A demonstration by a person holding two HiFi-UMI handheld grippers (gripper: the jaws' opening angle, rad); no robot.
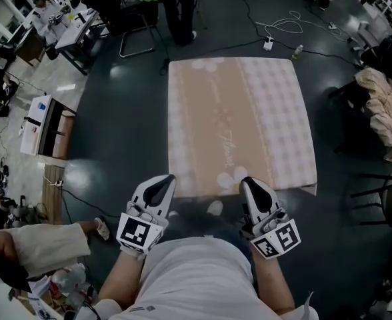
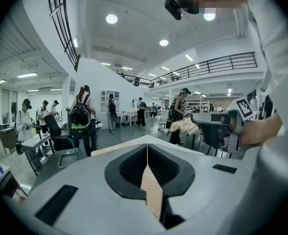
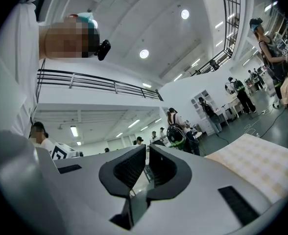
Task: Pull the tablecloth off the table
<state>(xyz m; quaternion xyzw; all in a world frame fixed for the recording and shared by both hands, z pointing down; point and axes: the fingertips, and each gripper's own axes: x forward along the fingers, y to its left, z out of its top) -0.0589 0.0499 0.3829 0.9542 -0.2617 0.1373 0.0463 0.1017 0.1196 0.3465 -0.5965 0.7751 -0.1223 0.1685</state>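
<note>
My left hand-held gripper [image 1: 161, 182] and right hand-held gripper [image 1: 251, 184] each pinch the near hem of the beige checked fabric tablecloth [image 1: 243, 122], which runs straight away from them over the table it hides.

1 tablecloth [image 1: 239, 122] and 2 grippers: left gripper [image 1: 161, 182] at 7 o'clock, right gripper [image 1: 251, 184] at 5 o'clock.

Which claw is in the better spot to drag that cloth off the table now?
Left, but only narrowly. Both sit at the near edge of the tablecloth. The left claw is plainly shut on a beige fold of it, while the right claw also looks shut on it, though less clearly.
</note>
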